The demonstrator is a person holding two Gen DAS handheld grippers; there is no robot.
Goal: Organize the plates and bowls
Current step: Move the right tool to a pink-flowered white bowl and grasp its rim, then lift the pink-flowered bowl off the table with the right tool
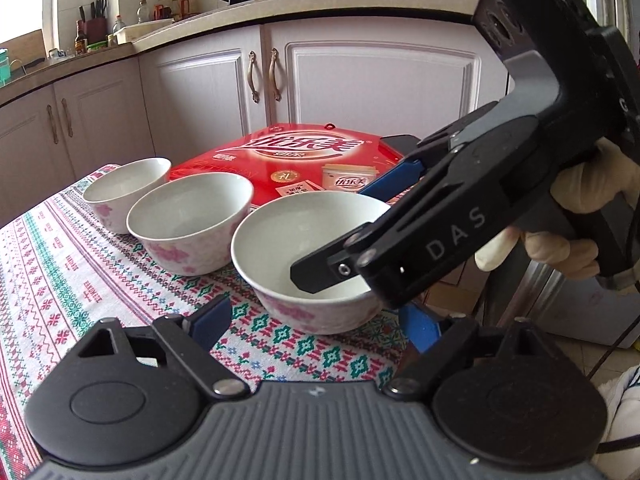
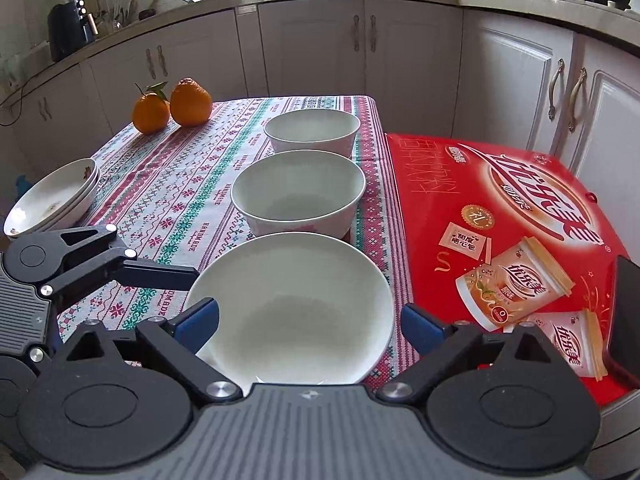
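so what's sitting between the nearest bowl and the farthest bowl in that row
One more white bowl, the middle bowl, sits between the nearest bowl and the farthest bowl. The right wrist view shows it best.

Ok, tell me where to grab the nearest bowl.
Take the nearest bowl by its rim, from above: one finger inside, one outside. It sits upright and open. Use the near side; the next bowl crowds the far rim.
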